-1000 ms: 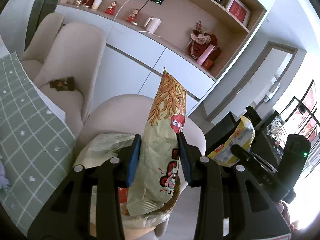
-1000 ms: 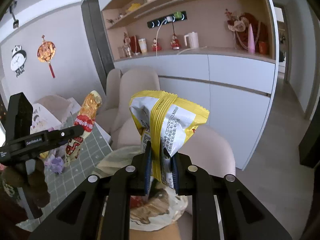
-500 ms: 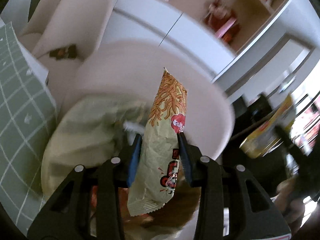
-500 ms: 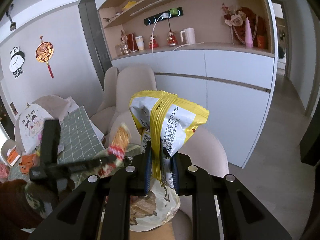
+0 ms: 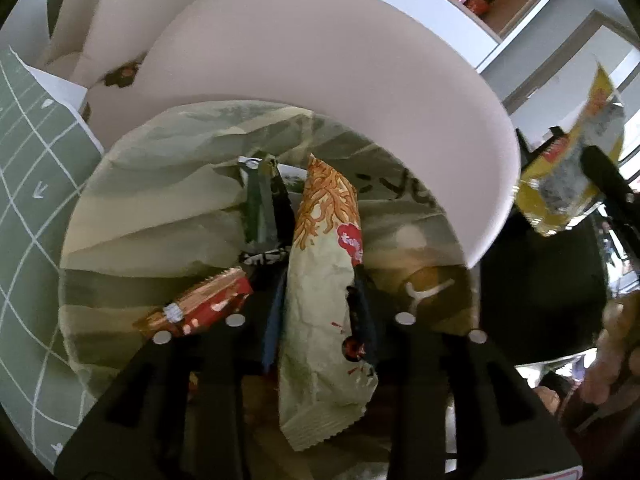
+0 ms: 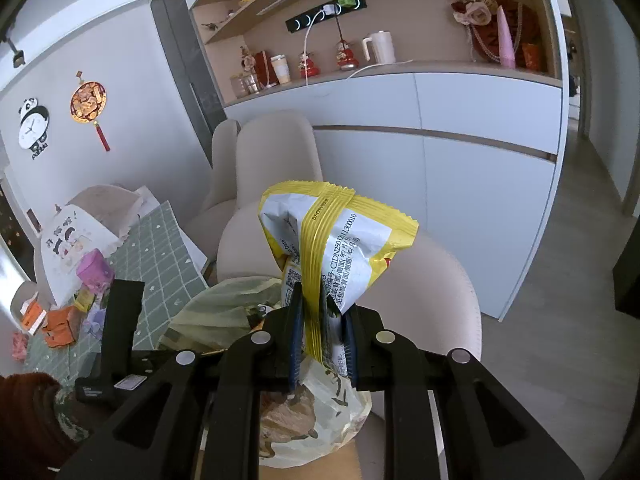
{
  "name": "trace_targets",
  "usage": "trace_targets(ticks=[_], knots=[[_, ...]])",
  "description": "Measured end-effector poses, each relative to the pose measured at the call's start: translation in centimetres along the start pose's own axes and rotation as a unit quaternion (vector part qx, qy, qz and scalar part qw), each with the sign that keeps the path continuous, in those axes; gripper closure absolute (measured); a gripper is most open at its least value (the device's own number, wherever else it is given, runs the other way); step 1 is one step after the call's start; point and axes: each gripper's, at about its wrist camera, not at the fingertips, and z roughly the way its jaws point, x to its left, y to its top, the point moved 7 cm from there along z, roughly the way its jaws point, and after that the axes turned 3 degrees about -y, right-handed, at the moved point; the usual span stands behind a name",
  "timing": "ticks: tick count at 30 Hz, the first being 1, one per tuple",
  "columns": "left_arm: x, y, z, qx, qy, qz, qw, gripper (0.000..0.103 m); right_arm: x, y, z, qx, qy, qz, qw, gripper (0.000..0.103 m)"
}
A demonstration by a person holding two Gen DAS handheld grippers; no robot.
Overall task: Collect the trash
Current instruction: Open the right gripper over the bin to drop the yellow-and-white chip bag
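Note:
My left gripper (image 5: pixel 318 316) points down into the mouth of a pale yellow-green trash bag (image 5: pixel 160 200) on a chair seat. A tall beige and orange snack packet (image 5: pixel 320 300) stands upright between its pads, touching both. The jaws are opening. Inside the bag lie a red wrapper (image 5: pixel 200 308) and a green wrapper (image 5: pixel 260 208). My right gripper (image 6: pixel 320 332) is shut on a crumpled yellow and white chip bag (image 6: pixel 332 240), held just above and to the right of the trash bag (image 6: pixel 224 312). That chip bag (image 5: pixel 568 176) also shows at the right of the left wrist view.
The curved beige chair back (image 5: pixel 320 60) wraps around the far side of the trash bag. A table with a green checked cloth (image 6: pixel 160 248) stands to the left, with boxes and wrappers on it. White cabinets (image 6: pixel 480 160) line the wall behind; wood floor lies to the right.
My left gripper has tipped and dropped from above the chair into the bag's mouth, carrying the snack packet, which sits slightly lower between the pads. The right gripper has drifted a little nearer the bag.

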Motion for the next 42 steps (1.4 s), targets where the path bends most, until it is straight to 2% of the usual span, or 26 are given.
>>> trace_targets(ticks=[2, 3, 7, 10, 13, 17, 22, 27, 30, 32, 38, 42], knots=[[-0.3, 0.3, -0.9, -0.008, -0.022, -0.007, 0.9997, 0.052, 0.1, 0.0, -0.1, -0.002, 0.002, 0.001, 1.000, 0.085], [-0.4, 0.5, -1.1, -0.012, -0.028, -0.009, 0.9995, 0.051, 0.1, 0.1, -0.1, -0.004, 0.004, 0.003, 1.000, 0.085], [-0.8, 0.7, -3.8, -0.037, -0.033, -0.007, 0.9987, 0.049, 0.4, 0.1, 0.4, -0.001, 0.013, 0.014, 1.000, 0.085], [-0.4, 1.0, -7.1, -0.073, -0.034, -0.014, 0.9967, 0.049, 1.4, -0.3, 1.2, 0.012, 0.032, 0.017, 0.999, 0.085], [0.6, 1.3, -10.3, -0.109, -0.019, -0.021, 0.9936, 0.047, 3.9, -1.5, 2.7, 0.035, 0.056, 0.007, 0.998, 0.085], [2.8, 1.0, -15.0, -0.155, 0.028, -0.030, 0.9870, 0.045, 7.5, -4.3, 5.3, 0.082, 0.083, -0.012, 0.993, 0.085], [5.6, -0.8, -18.1, -0.172, 0.055, -0.064, 0.9815, 0.044, 11.3, -8.5, 9.0, 0.150, 0.108, -0.030, 0.982, 0.085], [8.6, -3.2, -20.6, -0.185, 0.070, -0.112, 0.9738, 0.044, 13.2, -10.8, 11.1, 0.187, 0.091, -0.066, 0.976, 0.085], [10.2, -4.6, -22.2, -0.190, 0.078, -0.129, 0.9701, 0.044, 13.6, -10.7, 11.2, 0.186, 0.093, -0.061, 0.976, 0.083], [11.1, -5.4, -23.1, -0.194, 0.081, -0.135, 0.9683, 0.044, 13.6, -10.3, 10.7, 0.177, 0.093, -0.058, 0.978, 0.073], [13.8, -7.0, -25.5, -0.197, 0.083, -0.147, 0.9658, 0.043, 13.3, -8.8, 9.1, 0.144, 0.047, -0.052, 0.987, 0.058], [15.5, -7.8, -27.2, -0.197, 0.082, -0.150, 0.9654, 0.043, 12.4, -8.0, 7.6, 0.129, 0.019, -0.023, 0.991, 0.057]])
